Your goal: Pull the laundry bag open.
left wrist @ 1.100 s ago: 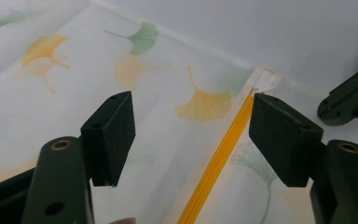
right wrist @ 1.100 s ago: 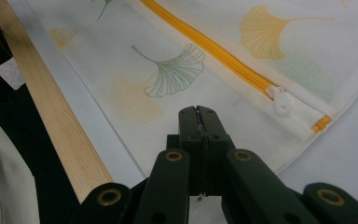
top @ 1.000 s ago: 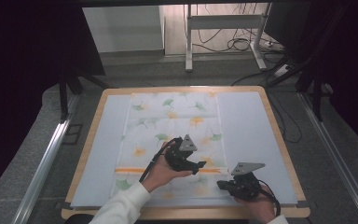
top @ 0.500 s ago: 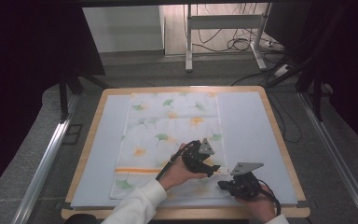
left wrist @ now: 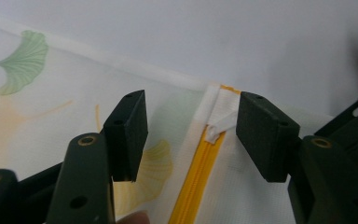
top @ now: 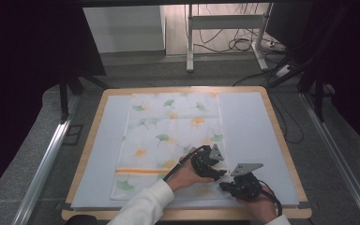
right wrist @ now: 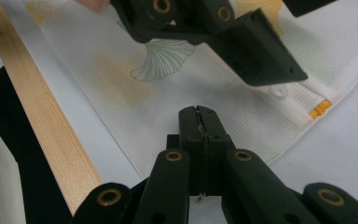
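printed cloth cover (top: 173, 136) spread flat on the pale mat (top: 248, 126) of the table (top: 281, 140), reaching from near the far edge down to the near edge, leaf pattern in green and orange. orange zipper (left wrist: 196, 172) running across the cover's near end, parallel to the near edge; white pull tab (left wrist: 217, 127) at its right end, close to the cover's right border.

left gripper (left wrist: 191, 126) held over that zipper end, jaws wide apart, one on each side of the pull tab, not touching it. same gripper seen from above (top: 214, 166) near the table's near-right corner.

right gripper (right wrist: 198, 122) just beside it, nearer the near edge, jaws pressed together, resting on the cover's near-right corner; cannot tell whether any fabric is pinched between them. in the high view (top: 232, 186), the two grippers almost touching.
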{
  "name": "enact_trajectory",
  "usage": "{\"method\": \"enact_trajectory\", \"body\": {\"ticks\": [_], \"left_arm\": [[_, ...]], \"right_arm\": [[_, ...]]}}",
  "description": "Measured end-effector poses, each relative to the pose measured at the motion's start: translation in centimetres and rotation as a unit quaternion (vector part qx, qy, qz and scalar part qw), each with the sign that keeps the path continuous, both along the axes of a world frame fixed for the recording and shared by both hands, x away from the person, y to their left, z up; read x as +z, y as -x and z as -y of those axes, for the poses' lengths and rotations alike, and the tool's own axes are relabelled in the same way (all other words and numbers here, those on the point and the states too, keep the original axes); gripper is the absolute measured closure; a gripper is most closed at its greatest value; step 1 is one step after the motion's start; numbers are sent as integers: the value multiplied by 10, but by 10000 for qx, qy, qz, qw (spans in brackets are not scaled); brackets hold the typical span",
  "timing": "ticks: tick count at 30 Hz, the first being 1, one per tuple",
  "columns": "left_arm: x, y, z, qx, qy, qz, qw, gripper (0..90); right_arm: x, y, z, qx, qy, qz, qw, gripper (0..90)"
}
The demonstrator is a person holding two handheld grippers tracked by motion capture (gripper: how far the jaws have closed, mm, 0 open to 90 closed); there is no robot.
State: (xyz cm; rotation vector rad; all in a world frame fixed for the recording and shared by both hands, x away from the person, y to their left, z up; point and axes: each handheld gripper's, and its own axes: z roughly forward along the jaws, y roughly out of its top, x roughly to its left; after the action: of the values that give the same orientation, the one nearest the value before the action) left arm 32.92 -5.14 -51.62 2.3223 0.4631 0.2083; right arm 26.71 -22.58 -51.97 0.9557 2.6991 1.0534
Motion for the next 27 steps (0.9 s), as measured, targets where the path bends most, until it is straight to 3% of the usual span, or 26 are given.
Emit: {"method": "enact_trajectory", "body": {"ticks": [6,10,13,17,24,27], "left_arm": [[-2,1,5,-63,16,-79,9999,444],[-5,-2,10,-48,-147,-187,9997,490],[-4,-3,14,-110,-138,-220,9996,530],[-2,-4,18,-240,-235,-328,9989,628],[-2,-9,13,-64,-128,-438,9989,794],[-2,-8,14,-26,-123,-446,9989,803]], "right_arm": [[0,0,0,-7,-7,-7,10000,893],[0,-1,0,-8,-10,-16,10000,892],[0,-1,1,-21,-20,-47,10000,893],[0,-1,0,-25,-13,-50,10000,892],[0,-2,1,-20,-14,-29,10000,893],[0,-2,1,-23,-12,-24,10000,893]]}}
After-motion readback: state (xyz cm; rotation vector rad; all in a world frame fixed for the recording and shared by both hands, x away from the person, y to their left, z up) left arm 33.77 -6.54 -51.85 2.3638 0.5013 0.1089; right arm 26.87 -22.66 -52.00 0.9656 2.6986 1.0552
